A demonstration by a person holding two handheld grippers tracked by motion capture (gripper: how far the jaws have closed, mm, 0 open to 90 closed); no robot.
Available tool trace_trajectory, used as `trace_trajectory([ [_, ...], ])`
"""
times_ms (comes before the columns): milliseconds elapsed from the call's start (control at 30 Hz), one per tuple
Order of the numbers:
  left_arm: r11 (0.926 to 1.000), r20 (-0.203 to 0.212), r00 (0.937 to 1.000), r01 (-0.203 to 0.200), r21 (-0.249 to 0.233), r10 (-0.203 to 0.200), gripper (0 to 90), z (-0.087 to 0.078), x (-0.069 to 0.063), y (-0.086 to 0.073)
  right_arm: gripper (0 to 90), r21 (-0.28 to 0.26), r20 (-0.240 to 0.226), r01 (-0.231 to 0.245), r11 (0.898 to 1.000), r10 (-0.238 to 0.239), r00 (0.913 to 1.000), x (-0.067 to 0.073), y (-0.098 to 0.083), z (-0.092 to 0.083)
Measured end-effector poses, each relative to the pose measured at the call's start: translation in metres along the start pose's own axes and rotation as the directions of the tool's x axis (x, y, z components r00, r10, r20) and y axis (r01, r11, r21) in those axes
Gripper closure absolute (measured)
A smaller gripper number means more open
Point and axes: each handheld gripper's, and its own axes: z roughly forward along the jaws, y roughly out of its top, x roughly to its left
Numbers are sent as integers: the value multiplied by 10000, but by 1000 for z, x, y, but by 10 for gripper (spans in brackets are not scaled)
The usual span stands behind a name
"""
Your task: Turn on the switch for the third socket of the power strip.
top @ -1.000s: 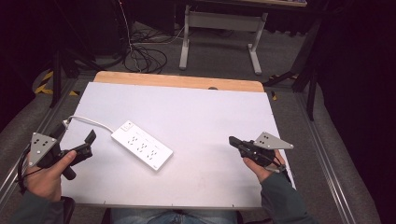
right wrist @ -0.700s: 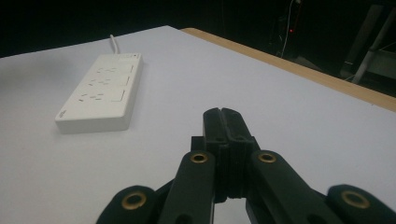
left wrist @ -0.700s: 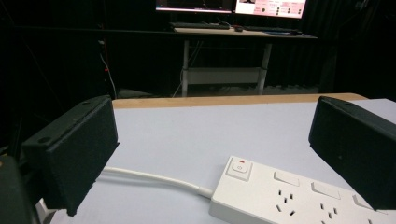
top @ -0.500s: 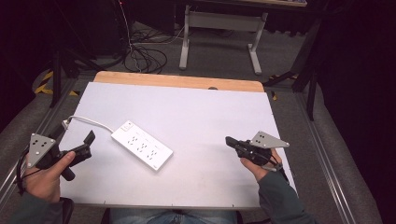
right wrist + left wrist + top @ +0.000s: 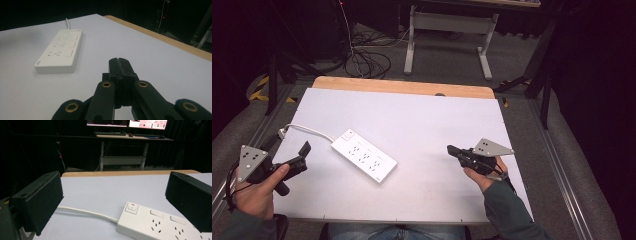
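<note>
A white power strip (image 5: 364, 156) lies aslant on the white tabletop (image 5: 427, 120), left of centre, and its white cord (image 5: 307, 129) runs off toward the left edge. My left gripper (image 5: 301, 157) rests at the table's left side, just left of the strip, with its jaws wide apart and nothing between them. In the left gripper view, that gripper (image 5: 113, 187) frames the strip's switch end (image 5: 140, 216) and the cord (image 5: 82, 211). My right gripper (image 5: 451, 149) is at the right side, shut and empty, and it points left toward the strip. The right gripper (image 5: 118, 61) shows the strip (image 5: 60, 50) some way ahead.
A wooden band (image 5: 402, 87) edges the far side of the table. Beyond it stand a desk frame (image 5: 447, 25) and loose cables (image 5: 367, 62) on the floor. Monitors (image 5: 125, 123) glow on the far desk. Bare tabletop lies between the strip and the right gripper.
My right gripper has crept a little to the left, toward the power strip, still shut. The left gripper and the strip have stayed put.
</note>
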Motion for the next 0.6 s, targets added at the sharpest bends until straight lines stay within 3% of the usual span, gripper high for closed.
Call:
trace_trajectory([
  [600,10000,-91,10000,9,20,-9,19,-3,2,-1,900,94,-291,312,9995,-309,9991,5,5,14],
])
